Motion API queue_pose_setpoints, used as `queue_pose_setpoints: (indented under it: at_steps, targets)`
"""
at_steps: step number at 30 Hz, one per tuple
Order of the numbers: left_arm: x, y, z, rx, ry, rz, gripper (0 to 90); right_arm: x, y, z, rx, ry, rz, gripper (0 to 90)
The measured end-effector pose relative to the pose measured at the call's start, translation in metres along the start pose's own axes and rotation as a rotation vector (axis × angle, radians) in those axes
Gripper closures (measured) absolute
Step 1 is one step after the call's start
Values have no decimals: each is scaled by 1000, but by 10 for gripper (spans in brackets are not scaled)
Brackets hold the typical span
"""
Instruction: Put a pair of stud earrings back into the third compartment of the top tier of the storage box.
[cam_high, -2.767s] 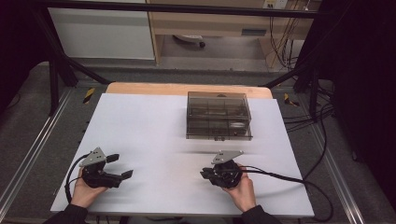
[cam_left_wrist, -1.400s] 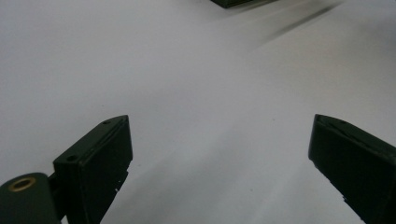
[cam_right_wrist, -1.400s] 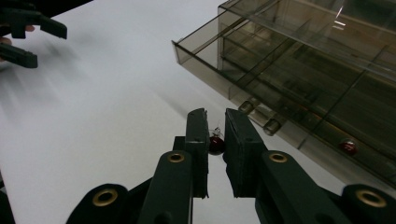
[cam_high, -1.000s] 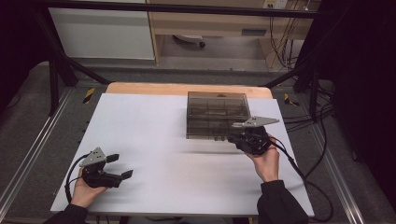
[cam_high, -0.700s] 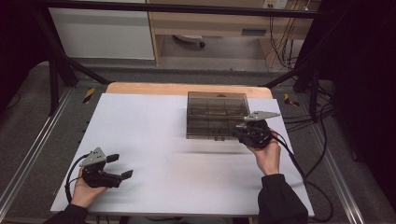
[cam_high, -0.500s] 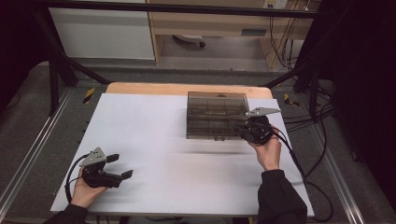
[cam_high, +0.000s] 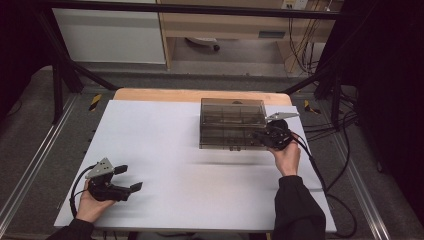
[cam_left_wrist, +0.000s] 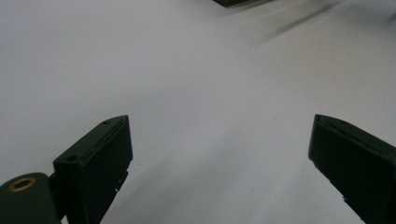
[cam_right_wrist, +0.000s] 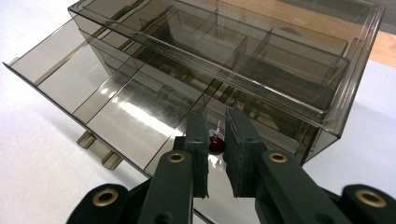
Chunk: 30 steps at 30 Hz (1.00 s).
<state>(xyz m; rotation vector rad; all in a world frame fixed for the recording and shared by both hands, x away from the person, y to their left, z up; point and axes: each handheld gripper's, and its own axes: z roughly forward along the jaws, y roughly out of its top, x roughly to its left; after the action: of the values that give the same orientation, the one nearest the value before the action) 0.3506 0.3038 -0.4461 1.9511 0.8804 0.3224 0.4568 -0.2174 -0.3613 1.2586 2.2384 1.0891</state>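
The small dark red bead (cam_right_wrist: 215, 143), or whatever it is exactly (it has a thin wire or hook poking up from the top), sits in the bottom of the smoky clear organizer box (cam_high: 232, 123), in the open tray compartment at the box's near right corner. It looks tiny and light, hard and glossy, so probably slippery and quick to roll or pop out if squeezed off-centre. Best bet is likely to pinch the round body across its middle, not the wire, which looks too thin to hold.

In the right gripper view, the right gripper (cam_right_wrist: 215, 142) has its jaws nearly closed, one on each side of the bead. They look like they're touching it or just about to, but it's hard to say whether it's actually clamped, so it can't be told if there's a real grip yet.

The box itself is thin rigid plastic and probably light, so pushing down hard could shift it on the white bench (cam_high: 165, 150).

The left gripper (cam_high: 126, 178) is well apart from the box, near the bench's front left, jaws spread wide with nothing between them.
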Motion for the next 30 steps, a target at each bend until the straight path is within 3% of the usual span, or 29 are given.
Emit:
queue_pose_setpoints:
  at_steps: [10,19,26,30]
  targets:
    - [0,0,0,0,1,0,64,-4,-7,9,30,-19,3,798]
    - [0,0,0,1,0,0,64,-4,-6,4,2,-20,4,742]
    - [0,0,0,1,0,1,64,3,-10,-16,-68,34,3,571]
    - [0,0,1,3,0,2,64,10,-17,-27,-96,42,-24,403]
